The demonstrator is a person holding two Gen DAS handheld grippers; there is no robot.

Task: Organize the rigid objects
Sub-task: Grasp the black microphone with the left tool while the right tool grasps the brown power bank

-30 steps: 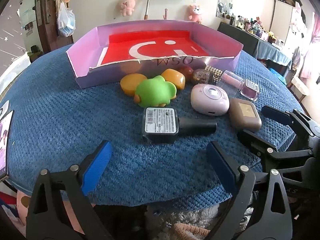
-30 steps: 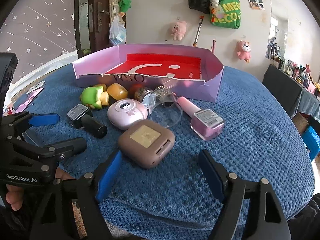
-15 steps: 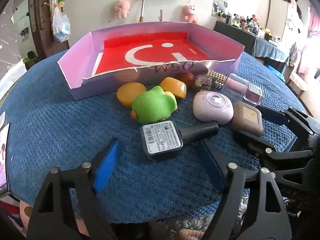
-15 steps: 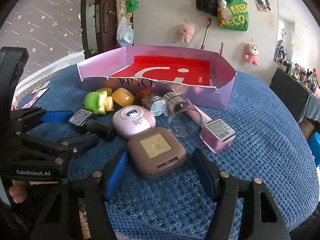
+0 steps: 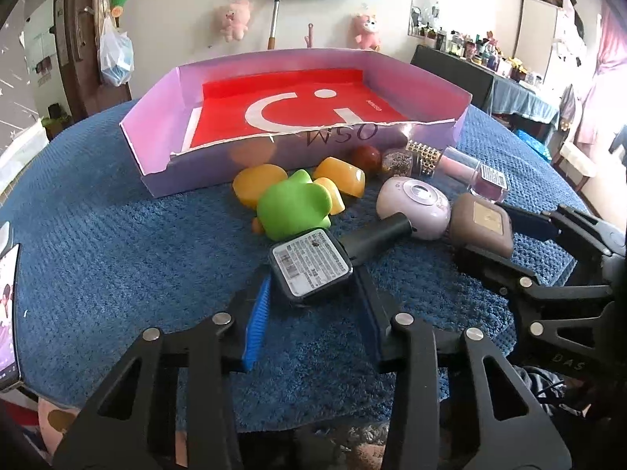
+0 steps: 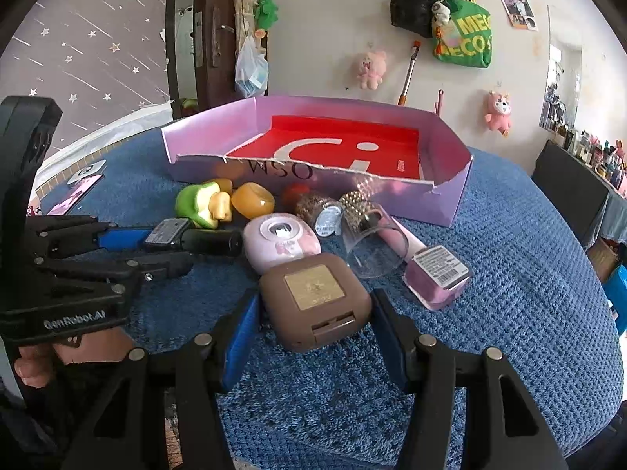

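The black square nail polish bottle with a white label on its base [image 5: 311,264] is clamped at its wide end by the left tool [image 5: 313,293], whose jaws have just been closing onto it. It lies on its side on the blue bumpy cloth of the bench [image 5: 117,254], with its long black cap pointing away toward the pink round case [image 5: 415,205]. It could slip or swing when lifted, because only the square end is held and the cap sticks out far. The green frog-shaped toy [image 5: 296,209] just behind it could be knocked too. The brown square case with a gold patch on top [image 6: 315,305] sits between the jaws of the right tool [image 6: 313,313], which have just been closing; whether the pads press on it yet cannot be told. It looks smooth and rounded, so it could pop out if squeezed at the corners. Farther back, the empty purple cardboard tray with a red bottom [image 5: 156,145] waits, and its torn front wall could be caught by things carried low.
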